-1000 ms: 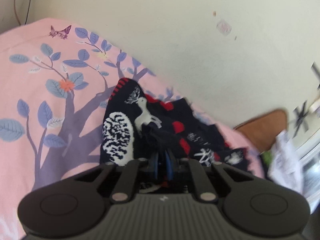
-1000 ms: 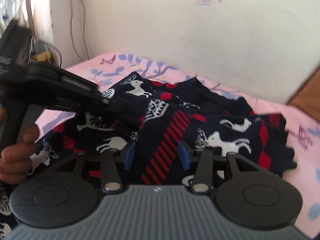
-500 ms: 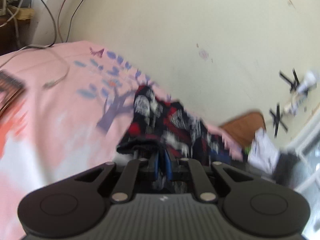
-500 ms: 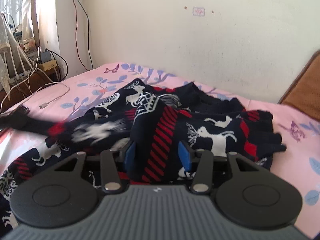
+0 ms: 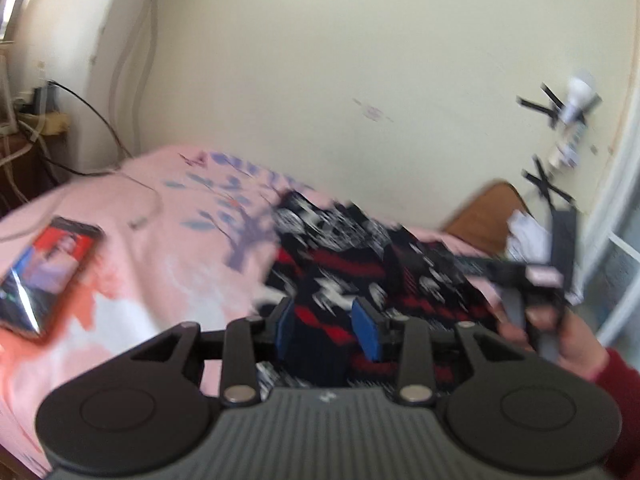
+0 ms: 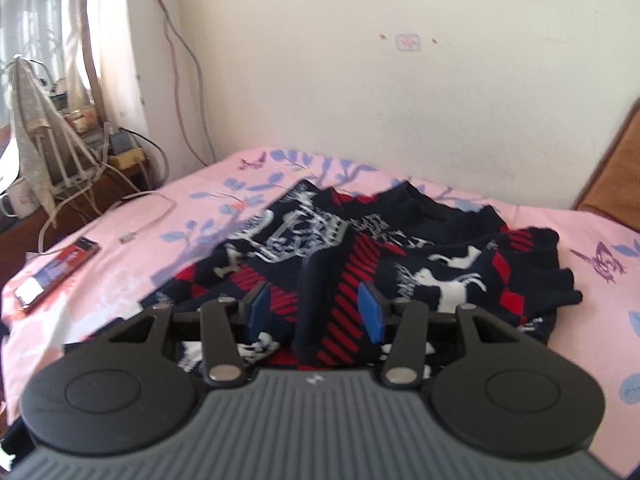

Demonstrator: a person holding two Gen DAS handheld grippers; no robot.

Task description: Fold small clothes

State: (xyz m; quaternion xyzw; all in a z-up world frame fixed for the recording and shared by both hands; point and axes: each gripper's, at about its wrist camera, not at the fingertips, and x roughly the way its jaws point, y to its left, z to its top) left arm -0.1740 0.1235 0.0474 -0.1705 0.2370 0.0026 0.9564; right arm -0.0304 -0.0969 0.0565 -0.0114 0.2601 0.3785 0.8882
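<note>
Navy knit sweater (image 6: 400, 248) with red bands and white deer lies bunched on your pink bed sheet (image 6: 600, 240). Your left gripper (image 5: 326, 334) jaws are opening, cloth between the pads. Your right gripper (image 6: 316, 312) jaws stand apart astride a raised fold, not pinching. Phone (image 6: 56, 276) lies at the sheet's left edge.

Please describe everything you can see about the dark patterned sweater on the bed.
The sweater is a dark navy knit with white deer figures and red stripes and diamonds. It lies crumpled and partly folded on the pink bedsheet, its neckline toward the wall. A red-striped fold rises between the open pads of the right tool, which do not press it. The left tool is opening over its near edge; blur hides any contact there.
</note>
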